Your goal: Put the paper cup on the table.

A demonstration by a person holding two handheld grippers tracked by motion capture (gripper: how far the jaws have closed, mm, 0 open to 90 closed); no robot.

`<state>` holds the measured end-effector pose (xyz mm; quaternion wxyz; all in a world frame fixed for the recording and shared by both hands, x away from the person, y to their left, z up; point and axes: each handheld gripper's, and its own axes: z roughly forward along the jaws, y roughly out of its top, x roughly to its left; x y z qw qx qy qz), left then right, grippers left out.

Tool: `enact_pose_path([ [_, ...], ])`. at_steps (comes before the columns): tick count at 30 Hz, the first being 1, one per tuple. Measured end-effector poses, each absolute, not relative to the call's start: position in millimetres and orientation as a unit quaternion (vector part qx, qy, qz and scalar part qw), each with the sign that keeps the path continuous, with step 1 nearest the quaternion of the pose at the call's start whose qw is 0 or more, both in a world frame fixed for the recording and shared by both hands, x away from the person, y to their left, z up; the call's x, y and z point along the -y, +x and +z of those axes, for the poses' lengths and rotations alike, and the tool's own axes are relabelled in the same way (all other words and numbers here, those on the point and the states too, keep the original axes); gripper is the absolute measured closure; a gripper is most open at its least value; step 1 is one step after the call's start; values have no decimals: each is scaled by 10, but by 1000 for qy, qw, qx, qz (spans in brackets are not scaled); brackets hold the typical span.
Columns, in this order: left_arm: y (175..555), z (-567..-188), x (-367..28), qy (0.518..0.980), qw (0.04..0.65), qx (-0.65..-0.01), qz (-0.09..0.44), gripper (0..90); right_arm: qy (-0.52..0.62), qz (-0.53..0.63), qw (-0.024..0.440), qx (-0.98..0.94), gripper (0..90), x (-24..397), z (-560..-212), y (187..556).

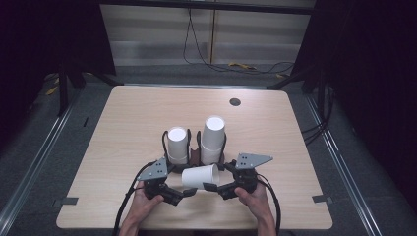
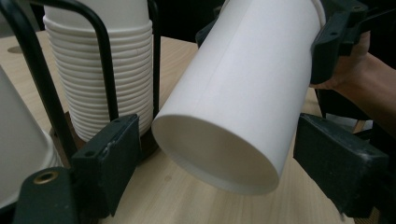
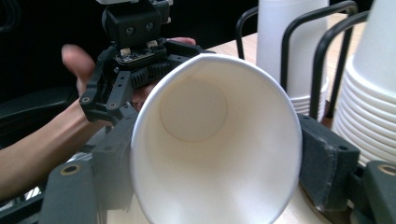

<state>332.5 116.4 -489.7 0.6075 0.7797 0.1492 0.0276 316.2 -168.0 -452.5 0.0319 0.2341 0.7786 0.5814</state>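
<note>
Dark curtains and a grey floor with trailing cables are seen around a pale wooden table (image 1: 128,128), whose far right part carries a small round dark grommet (image 1: 235,102). Near the middle of the table a black wire rack (image 1: 194,147) is stood, and two stacks of white paper cups are held upright in it: a shorter left stack (image 1: 177,145) and a taller right stack (image 1: 213,139), side by side and just apart.

Between the rack and the table's near edge, a single white paper cup (image 1: 200,176) is held on its side above the wood, just in front of the stacks, its open mouth turned toward the right side of the table. It is gripped by the right gripper (image 1: 214,187), whose two black jaws are pressed against the cup's wall near the rim, one on each side; in the right gripper view the cup's mouth (image 3: 217,140) is seen head-on between the pads, with its round base visible inside.

The left gripper (image 1: 188,192) is brought up to the cup's closed end from the left. In the left gripper view its jaws are seen spread apart, one on either side of the cup's base (image 2: 219,158), with a clear gap left between each pad and the cup wall. The ribbed rims of one stack (image 2: 100,79) are seen behind a rack wire there.

Each gripper is held by a hand, the left hand (image 1: 145,199) and the right hand (image 1: 253,196), both near the table's near edge.
</note>
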Motion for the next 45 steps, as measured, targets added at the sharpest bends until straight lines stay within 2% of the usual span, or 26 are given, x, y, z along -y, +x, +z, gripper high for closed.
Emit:
enact_pose_path([
  [4,3312,-4914,-1173,777,609,-151,36,153,244,580,38,-776,243,1719,-4515,3154],
  [10,3269,-4942,-1232,766,613,-174,84,151,256,573,49,-777,243,1774,-4499,3136],
  [17,3278,-4963,-1275,766,606,-186,101,152,271,565,57,-777,243,1842,-4485,3116],
  [23,3260,-5047,-1323,745,619,-219,120,153,281,557,64,-779,243,1893,-4470,3109],
  [31,3230,-5072,-1275,755,605,-213,139,156,293,548,73,-780,241,1972,-4462,3108],
  [38,3170,-5088,-1301,722,617,-244,198,151,310,537,82,-780,241,2080,-4437,3076],
  [45,3142,-5090,-1294,719,613,-248,214,152,330,523,101,-780,241,2187,-4418,3038],
])
